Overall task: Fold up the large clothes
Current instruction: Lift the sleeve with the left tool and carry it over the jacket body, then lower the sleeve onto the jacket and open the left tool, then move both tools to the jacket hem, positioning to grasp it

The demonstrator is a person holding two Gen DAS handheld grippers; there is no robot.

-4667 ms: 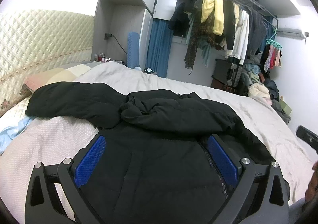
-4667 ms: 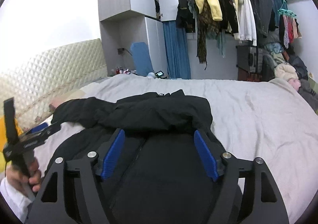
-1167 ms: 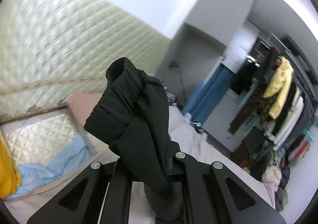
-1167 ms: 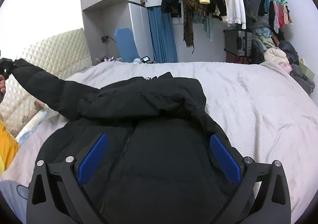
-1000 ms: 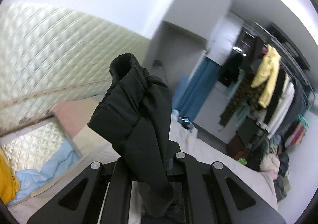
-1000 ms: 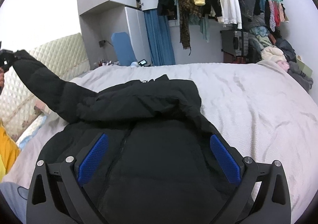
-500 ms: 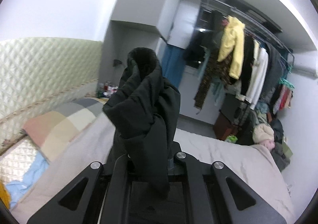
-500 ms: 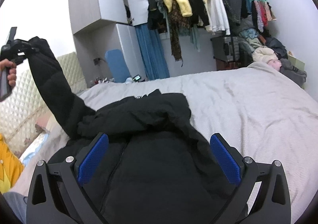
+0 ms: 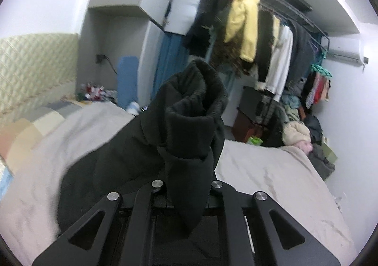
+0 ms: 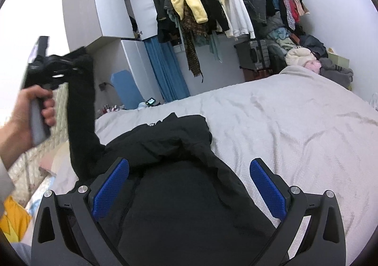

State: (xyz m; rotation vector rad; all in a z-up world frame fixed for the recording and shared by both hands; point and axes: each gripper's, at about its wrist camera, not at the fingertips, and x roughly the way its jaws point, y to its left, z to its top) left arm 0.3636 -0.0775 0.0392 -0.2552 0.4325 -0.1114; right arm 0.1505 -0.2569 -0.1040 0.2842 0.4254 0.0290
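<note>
A black padded jacket (image 10: 179, 195) lies on the grey bed (image 10: 295, 124), body towards me. My left gripper (image 9: 184, 185) is shut on the end of the jacket's sleeve (image 9: 189, 124), whose cuff stands up in front of the lens. In the right wrist view the left gripper (image 10: 63, 65) holds that sleeve (image 10: 80, 119) high at the left, stretched up from the jacket. My right gripper (image 10: 189, 183) is open and empty, its blue pads (image 10: 111, 183) hovering over the jacket's body.
A rail of hanging clothes (image 10: 212, 6) and a heap of garments (image 10: 307, 56) stand beyond the bed. A quilted headboard (image 9: 30, 65) and pillows (image 9: 28, 133) are at the left. A blue ironing board (image 10: 125, 89) leans by the cupboard.
My left gripper took hold of the sleeve, lifted it high and has swung it from the headboard side towards the wardrobe. The right gripper has stayed open over the jacket.
</note>
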